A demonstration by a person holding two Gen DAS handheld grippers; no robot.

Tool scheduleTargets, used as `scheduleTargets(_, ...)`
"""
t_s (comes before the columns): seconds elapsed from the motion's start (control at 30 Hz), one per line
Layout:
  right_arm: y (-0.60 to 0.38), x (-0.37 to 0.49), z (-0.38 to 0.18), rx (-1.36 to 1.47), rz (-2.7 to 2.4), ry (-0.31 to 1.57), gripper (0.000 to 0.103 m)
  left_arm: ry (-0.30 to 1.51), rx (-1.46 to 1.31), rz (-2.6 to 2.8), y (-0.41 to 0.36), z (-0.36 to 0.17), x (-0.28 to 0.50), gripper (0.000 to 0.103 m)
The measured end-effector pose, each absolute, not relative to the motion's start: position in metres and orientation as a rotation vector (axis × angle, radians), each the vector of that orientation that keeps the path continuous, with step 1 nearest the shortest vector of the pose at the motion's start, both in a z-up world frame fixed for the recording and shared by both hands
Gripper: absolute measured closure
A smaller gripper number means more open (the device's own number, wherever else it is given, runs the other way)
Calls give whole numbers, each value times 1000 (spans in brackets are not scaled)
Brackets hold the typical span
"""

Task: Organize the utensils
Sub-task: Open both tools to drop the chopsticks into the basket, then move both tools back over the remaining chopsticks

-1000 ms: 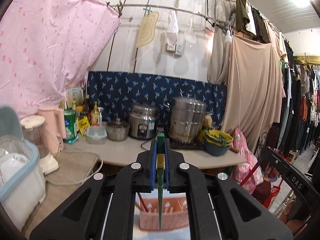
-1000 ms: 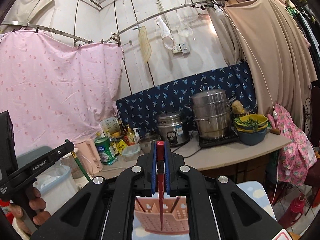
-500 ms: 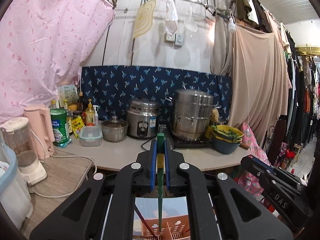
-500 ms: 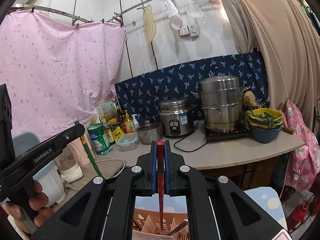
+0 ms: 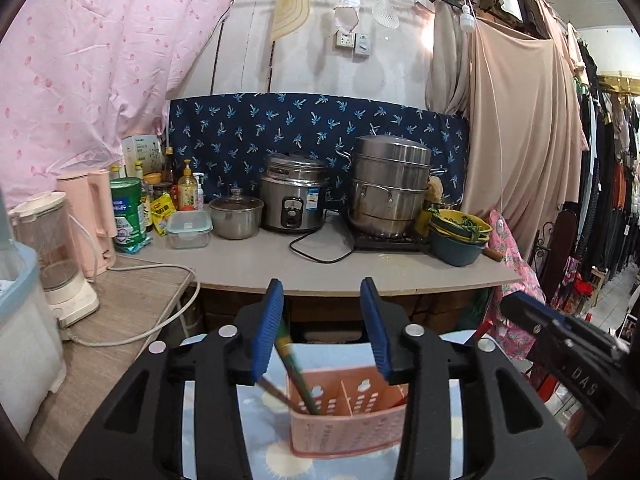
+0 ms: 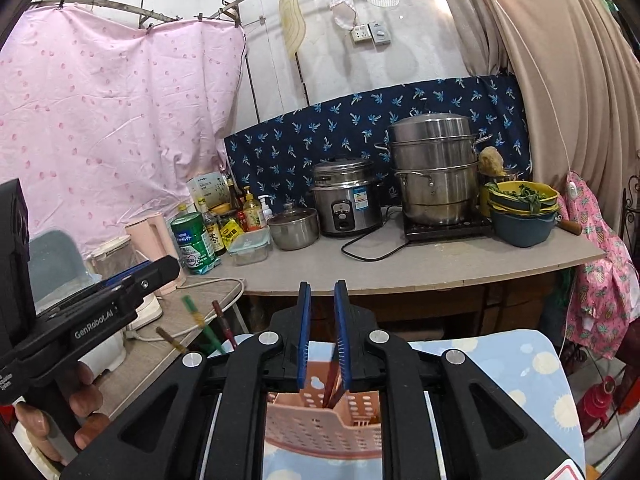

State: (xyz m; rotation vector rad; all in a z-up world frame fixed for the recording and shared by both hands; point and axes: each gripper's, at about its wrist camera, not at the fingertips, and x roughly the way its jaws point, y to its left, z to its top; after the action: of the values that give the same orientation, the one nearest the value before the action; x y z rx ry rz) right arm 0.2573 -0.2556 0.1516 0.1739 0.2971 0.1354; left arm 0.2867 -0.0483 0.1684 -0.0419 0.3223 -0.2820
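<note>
A pink slotted utensil basket [image 5: 348, 420] stands on a blue cloud-print cloth, just below both grippers. My left gripper [image 5: 320, 320] is opening, its blue pads wide apart. A green chopstick [image 5: 296, 368] leans free in the basket's left compartment near the left pad, beside a brown one [image 5: 272, 390]. My right gripper [image 6: 323, 332] is opening too, with a narrow gap between its pads. A red chopstick [image 6: 332, 380] stands loose in the basket [image 6: 320, 420] and leans toward the right pad. The left gripper [image 6: 168, 270] shows at the left, held by a hand [image 6: 84, 396].
A grey counter [image 5: 280, 264] behind holds a rice cooker [image 5: 292, 204], a stacked steel steamer [image 5: 388, 184], a small pot, bottles and stacked bowls [image 5: 460, 236]. A blender [image 5: 56, 256] and a pink kettle stand on a side table at left. Clothes hang at right.
Both grippers sank toward the basket. The left jaws opened and the green chopstick dropped into the basket, tilted. The right jaws parted slightly from the red chopstick.
</note>
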Motion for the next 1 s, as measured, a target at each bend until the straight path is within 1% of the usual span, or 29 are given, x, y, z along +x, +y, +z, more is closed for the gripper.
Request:
scheduleTargets(0.07,-259,241,151,183,133,292,84,327,-34,-275,-46,167,270,63)
scheduleTargets(0.13,-262,225,148,195,134,298,83,337,-25,-275,-44,166,256,63)
scheduleTargets(0.2,-264,208,145,203,137,306,83,349,-18,-268,-41,162,238,60)
scheduleTargets(0.23,-264,199,142,205,137,312,82,356,-14,-270,-39,159,230,55)
scheduleTargets(0.27,-265,191,141,209,140,319,81,364,-8,-264,-38,155,220,53)
scheduleTargets(0.4,-265,151,125,207,141,351,76,412,10,-245,-32,135,185,53)
scheduleTargets(0.7,-260,75,66,222,143,514,76,598,42,-190,-20,66,128,53)
scheduleTargets(0.83,-255,57,37,232,145,593,76,675,49,-172,-18,35,115,53)
scheduleTargets(1.0,-247,43,10,217,145,665,76,738,60,-157,-16,8,101,53)
